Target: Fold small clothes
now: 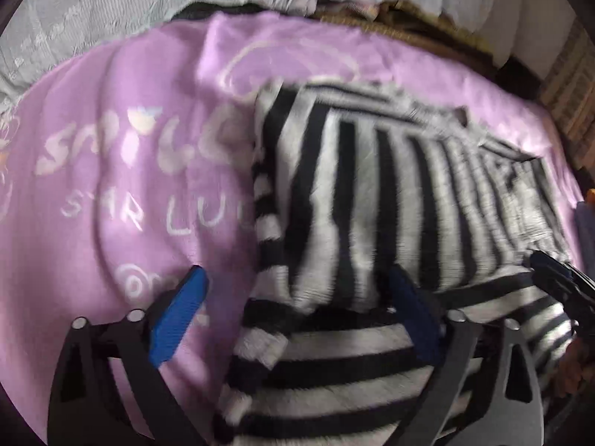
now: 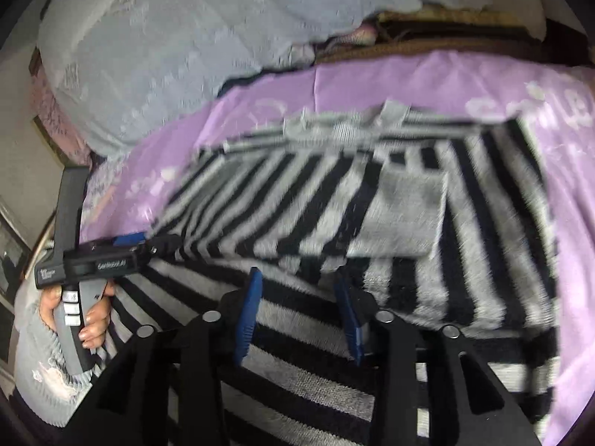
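A black-and-white striped knit garment (image 1: 372, 193) lies partly folded on a lilac sheet (image 1: 111, 186) with white lettering. My left gripper (image 1: 295, 273) is open wide at the garment's near left edge. One blue finger (image 1: 182, 308) hangs over the lilac sheet, the other over the stripes. My right gripper (image 2: 297, 277) is open above a striped fold (image 2: 297, 334), with cloth below the gap but none pinched. A grey patch (image 2: 401, 215) sits on the garment (image 2: 260, 193). In the right wrist view the left gripper (image 2: 148, 247) reaches in from the left at the garment's edge.
A pale grey lace bedcover (image 2: 167, 37) is bunched along the back. Brown bedding (image 2: 446, 26) shows behind the lilac sheet (image 2: 409, 74). A hand (image 2: 89, 319) in a grey sleeve holds the left tool's handle. The right tool's dark tip (image 1: 557, 271) enters at the right edge.
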